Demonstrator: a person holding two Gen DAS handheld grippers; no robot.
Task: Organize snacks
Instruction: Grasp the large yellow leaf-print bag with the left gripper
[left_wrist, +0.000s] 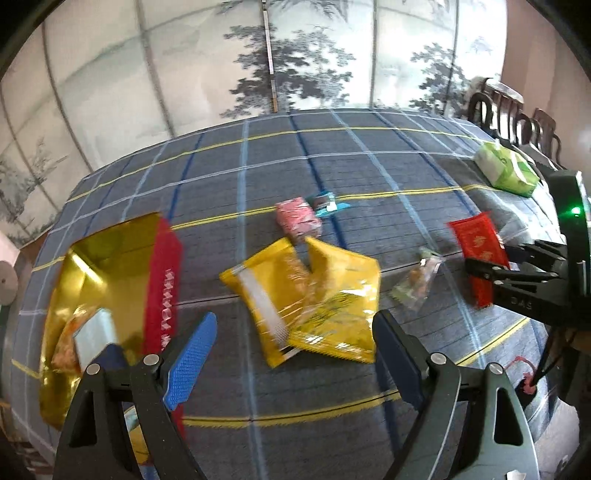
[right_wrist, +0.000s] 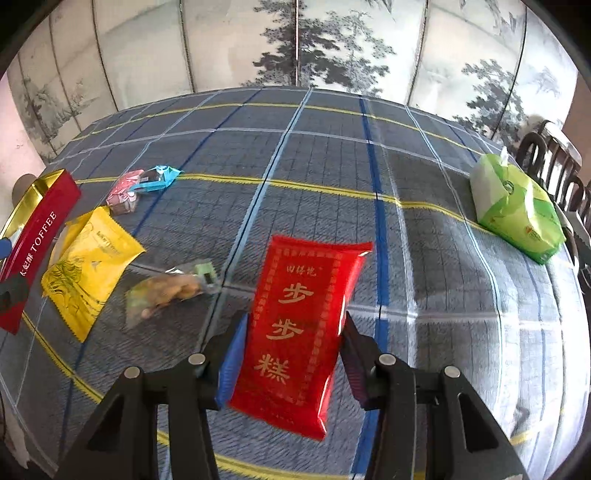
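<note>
1. My right claw grips the red packet by its long sides, jaws partly closed and pressing on it; the packet's near end hangs over the checked tabletop, and I cannot tell whether its far end touches the cloth.
2. In the left wrist view that red packet is blurred, and the claw's black fingers cover its near part.
3. My left claw stands wide open with nothing between its jaws, above the two overlapping yellow packets.
4. To their left lies the open toffee box, gold inside with a red wall; my left claw's frame hides its near end, and the few snacks in it are too smeared to name.
5. A clear-wrapped snack lies between the yellow packets and the red packet, its contents hard to make out.
6. Farther back, a pink packet touches a small blue-wrapped sweet.
7. A green tissue pack sits well apart near the far right edge, beside dark chairs cut off by the frame.
</note>
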